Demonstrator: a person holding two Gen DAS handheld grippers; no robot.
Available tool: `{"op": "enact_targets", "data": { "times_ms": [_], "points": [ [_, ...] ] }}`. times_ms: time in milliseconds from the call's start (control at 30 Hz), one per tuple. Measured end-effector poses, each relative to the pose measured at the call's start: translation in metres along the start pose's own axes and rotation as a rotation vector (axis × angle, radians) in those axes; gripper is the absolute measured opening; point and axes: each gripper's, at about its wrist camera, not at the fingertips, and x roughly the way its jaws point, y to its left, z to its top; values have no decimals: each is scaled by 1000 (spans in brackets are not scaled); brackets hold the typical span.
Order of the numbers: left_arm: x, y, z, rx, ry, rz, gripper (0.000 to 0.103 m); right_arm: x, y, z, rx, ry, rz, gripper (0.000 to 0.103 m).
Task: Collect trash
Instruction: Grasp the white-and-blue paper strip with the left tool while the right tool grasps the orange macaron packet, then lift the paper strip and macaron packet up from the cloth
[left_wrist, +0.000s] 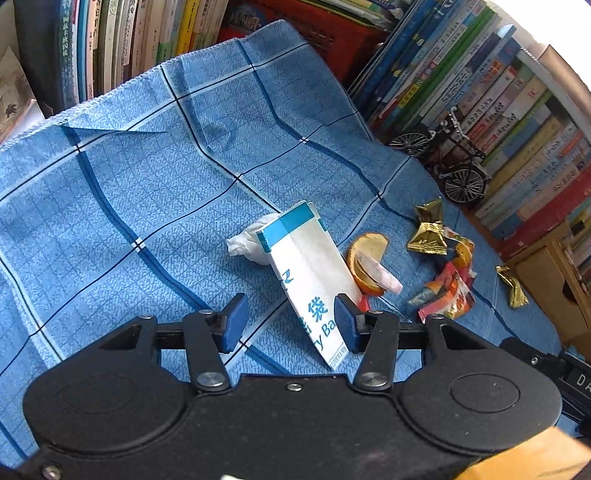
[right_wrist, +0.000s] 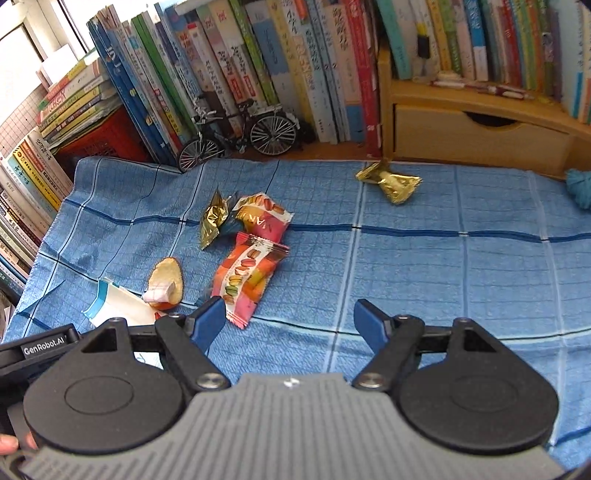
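My left gripper (left_wrist: 291, 321) hangs over the blue checked cloth (left_wrist: 147, 166). A white paper bag with a blue band (left_wrist: 310, 280) stands tilted between its jaws. The bag leans on the right finger (left_wrist: 345, 321), and the left finger (left_wrist: 236, 321) is clear of it. Behind the bag lie a crumpled tissue (left_wrist: 245, 243) and an orange cup with a peeled lid (left_wrist: 369, 266). My right gripper (right_wrist: 290, 317) is open and empty. Its left fingertip is beside a pink macaron wrapper (right_wrist: 247, 273). A second macaron wrapper (right_wrist: 262, 214) and gold wrappers (right_wrist: 212, 219) (right_wrist: 391, 182) lie farther off.
Rows of books wall the cloth at the back and left. A model bicycle (right_wrist: 236, 133) stands before them, next to a wooden drawer box (right_wrist: 480, 133). A red crate (right_wrist: 99, 140) sits back left, a blue tassel (right_wrist: 580, 188) at the far right. A person's fingertips (right_wrist: 7, 443) show.
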Motion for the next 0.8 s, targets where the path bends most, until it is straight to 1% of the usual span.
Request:
{"op": "enact_targets", "data": {
  "times_ms": [233, 333, 433, 500, 533, 567, 600, 667, 733, 800],
  "points": [
    [33, -5, 4, -29, 16, 13, 49, 48, 18, 16, -13, 52, 29, 85],
    [39, -9, 4, -21, -6, 6, 51, 67, 24, 20, -15, 73, 35, 85],
    [41, -16, 5, -6, -13, -10, 50, 82, 28, 22, -11, 95, 45, 83],
    [41, -20, 4, -2, -15, -31, 44, 88, 31, 22, -14, 109, 59, 73],
    [40, -22, 3, 1, -18, -42, 42, 90, 33, 22, -21, 113, 65, 61],
    [40, -24, 3, 7, -20, -55, 36, 90, 36, 21, -32, 111, 70, 57],
    [40, -26, 2, 13, -20, -67, 27, 89, 38, 20, -41, 110, 83, 56],
    [40, -29, 2, 24, -17, -73, 17, 87, 41, 17, -54, 111, 106, 54],
    [37, -32, 2, 29, -30, -78, 14, 83, 42, 15, -67, 106, 109, 53],
    [32, -35, 3, 40, -49, -83, 9, 78, 41, 14, -65, 104, 115, 52]
  ]
}}
